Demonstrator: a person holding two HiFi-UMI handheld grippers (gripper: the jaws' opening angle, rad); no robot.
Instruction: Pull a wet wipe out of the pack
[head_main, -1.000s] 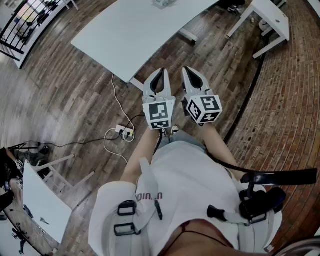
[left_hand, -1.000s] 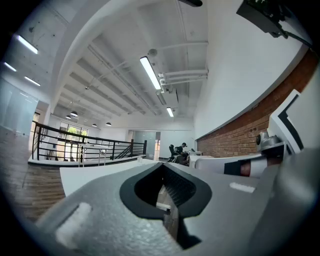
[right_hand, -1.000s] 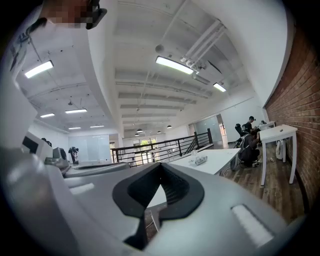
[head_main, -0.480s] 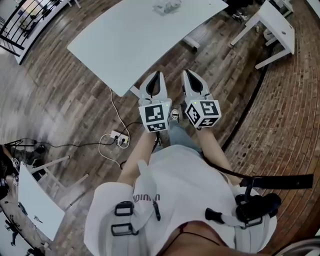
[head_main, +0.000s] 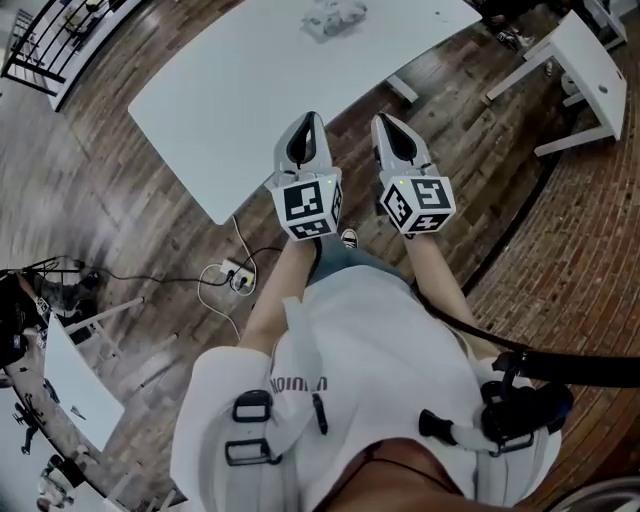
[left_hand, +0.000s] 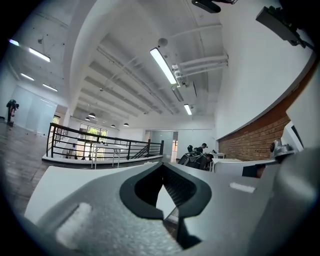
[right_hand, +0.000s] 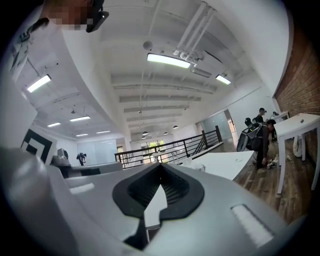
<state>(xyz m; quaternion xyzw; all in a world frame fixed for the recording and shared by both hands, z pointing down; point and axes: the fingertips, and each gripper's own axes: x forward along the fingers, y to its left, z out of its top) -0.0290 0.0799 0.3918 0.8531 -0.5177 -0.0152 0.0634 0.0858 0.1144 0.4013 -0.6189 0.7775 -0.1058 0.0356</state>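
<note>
The wet wipe pack (head_main: 335, 15), a pale crinkled packet, lies on the far part of a long white table (head_main: 230, 90) at the top of the head view. My left gripper (head_main: 309, 120) and right gripper (head_main: 386, 121) are held side by side in front of the person's body, pointing level towards the table. Their tips reach the table's near edge, well short of the pack. In the left gripper view the left gripper's (left_hand: 162, 166) jaws meet at the tips with nothing between them. The right gripper (right_hand: 160, 165) looks the same in its own view.
A second white table (head_main: 590, 70) stands at the upper right over a brick-paved strip. A power strip with cables (head_main: 232, 275) lies on the wood floor at the left. A black railing (head_main: 45, 45) runs along the upper left. More furniture (head_main: 80, 385) stands at the lower left.
The person has walked forward. Both grippers have come up to the table's near edge, and the table with the pack has drawn closer in the head view. Both jaws stayed shut.
</note>
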